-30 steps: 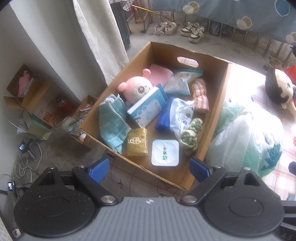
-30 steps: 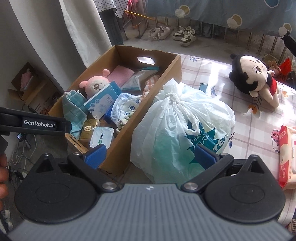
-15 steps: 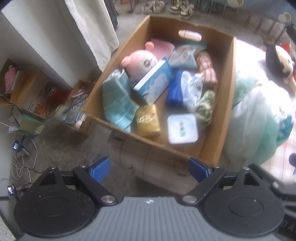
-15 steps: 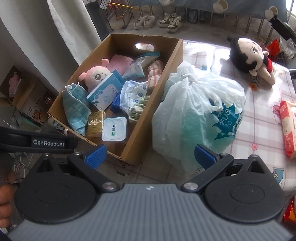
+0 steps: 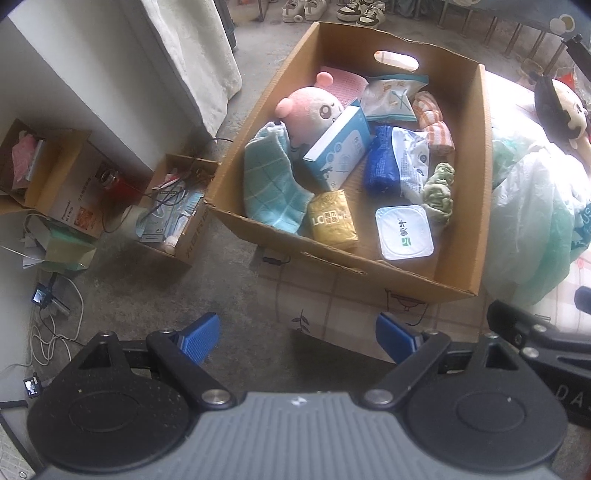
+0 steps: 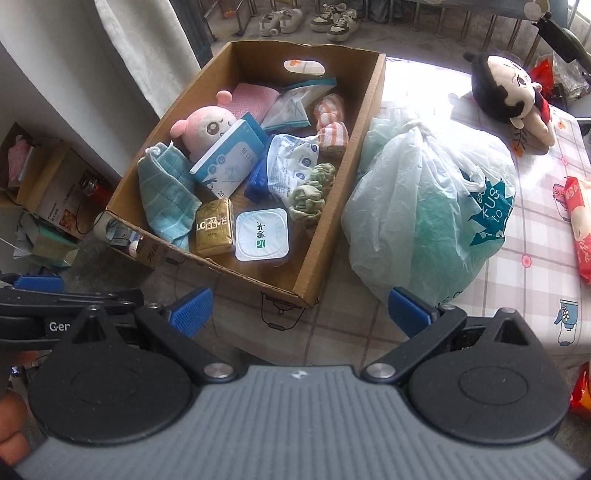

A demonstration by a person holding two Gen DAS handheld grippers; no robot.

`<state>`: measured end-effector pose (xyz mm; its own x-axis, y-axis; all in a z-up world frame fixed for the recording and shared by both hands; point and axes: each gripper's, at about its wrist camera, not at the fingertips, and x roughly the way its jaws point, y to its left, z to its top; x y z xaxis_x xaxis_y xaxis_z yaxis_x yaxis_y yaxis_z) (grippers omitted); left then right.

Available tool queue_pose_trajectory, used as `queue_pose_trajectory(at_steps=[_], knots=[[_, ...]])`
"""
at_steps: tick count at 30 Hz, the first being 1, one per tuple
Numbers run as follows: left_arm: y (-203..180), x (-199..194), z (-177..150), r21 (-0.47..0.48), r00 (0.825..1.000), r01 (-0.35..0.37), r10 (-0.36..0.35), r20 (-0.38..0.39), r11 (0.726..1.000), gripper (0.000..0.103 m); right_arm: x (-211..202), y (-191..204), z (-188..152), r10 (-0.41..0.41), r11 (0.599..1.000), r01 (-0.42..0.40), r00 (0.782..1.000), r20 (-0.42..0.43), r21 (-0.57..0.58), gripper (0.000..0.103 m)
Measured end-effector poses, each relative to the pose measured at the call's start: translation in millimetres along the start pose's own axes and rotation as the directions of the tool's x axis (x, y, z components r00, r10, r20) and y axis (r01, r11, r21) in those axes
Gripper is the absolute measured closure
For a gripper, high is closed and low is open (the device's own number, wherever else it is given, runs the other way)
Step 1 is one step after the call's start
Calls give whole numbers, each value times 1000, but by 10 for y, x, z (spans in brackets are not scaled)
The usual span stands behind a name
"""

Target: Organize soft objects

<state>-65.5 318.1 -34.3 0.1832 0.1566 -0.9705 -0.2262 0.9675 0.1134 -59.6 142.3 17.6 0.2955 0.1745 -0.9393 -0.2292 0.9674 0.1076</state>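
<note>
A lived-in home is indicated. Sneakers (image 6: 310,18) are lined up on the concrete floor (image 5: 155,295), a pale curtain (image 5: 192,55) is hung by the wall, a checked tablecloth (image 6: 535,258) is spread over the desk, and open cardboard boxes (image 5: 48,173) of household clutter are set on the floor.

Grey concrete floor (image 5: 155,295), white wall (image 5: 92,92), possibly sunlight at right.

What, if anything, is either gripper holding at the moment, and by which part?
Nothing is held. The left gripper and right gripper are both open and empty, short of the cardboard box.
</note>
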Motion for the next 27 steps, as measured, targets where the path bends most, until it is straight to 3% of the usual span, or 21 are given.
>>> queue_pose_trajectory(at_steps=[27], knots=[[39, 5, -24, 24, 1000, -9, 8, 12, 1000, 12, 114, 27, -30, -57, 998, 58, 997, -57, 10, 1]])
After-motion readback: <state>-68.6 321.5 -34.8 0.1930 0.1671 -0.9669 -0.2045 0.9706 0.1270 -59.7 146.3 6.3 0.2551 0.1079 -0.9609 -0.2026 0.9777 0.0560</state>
